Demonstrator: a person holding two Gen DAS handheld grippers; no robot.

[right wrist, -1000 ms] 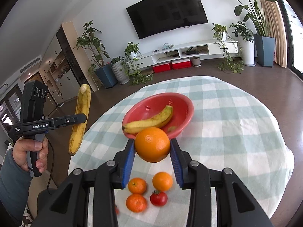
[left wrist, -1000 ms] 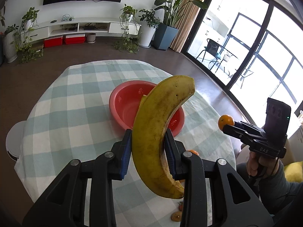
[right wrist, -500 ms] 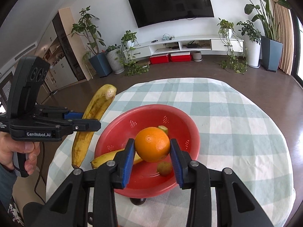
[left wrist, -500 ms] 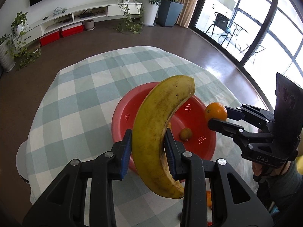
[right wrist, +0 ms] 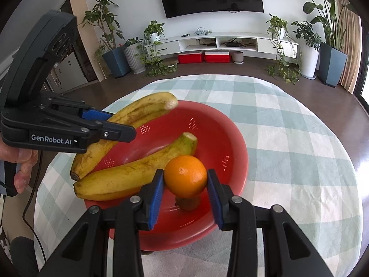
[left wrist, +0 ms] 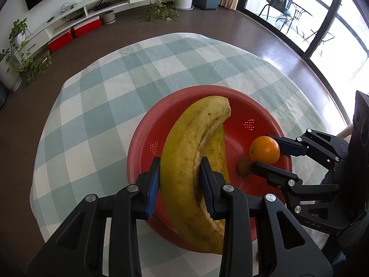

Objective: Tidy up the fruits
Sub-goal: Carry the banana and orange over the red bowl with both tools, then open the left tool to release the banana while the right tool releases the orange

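While both fruits hang over the red bowl (left wrist: 143, 138), each is pinched in its own hand-held gripper. The spotted banana (left wrist: 191, 161) is clamped about its middle between the blue pads of the left hand-held gripper (left wrist: 180, 184), whose jaws are drawn in narrow against the peel; its cut end points toward the bowl's far rim and its other end hangs past the near rim. From the right wrist view the same banana (right wrist: 129, 117) crosses above the bowl's left rim (right wrist: 230, 124), apart from the bowl's floor. The orange (right wrist: 185, 176) sits squeezed between the pads of the right hand-held gripper (right wrist: 185, 184), jaws only as wide as the fruit, above the near part of the bowl. In the left wrist view that orange (left wrist: 264, 150) hangs over the bowl's right side, held by the right hand-held gripper (left wrist: 265, 151).

Inside the bowl a second banana (right wrist: 136, 173) lies along the floor, left of the orange, and a small brown fruit (right wrist: 188, 203) rests just below the orange. The bowl stands on a counter covered with a green-and-white checked cloth (right wrist: 288, 138). A person's hand (right wrist: 22, 168) grips the left tool's handle, left of the bowl.
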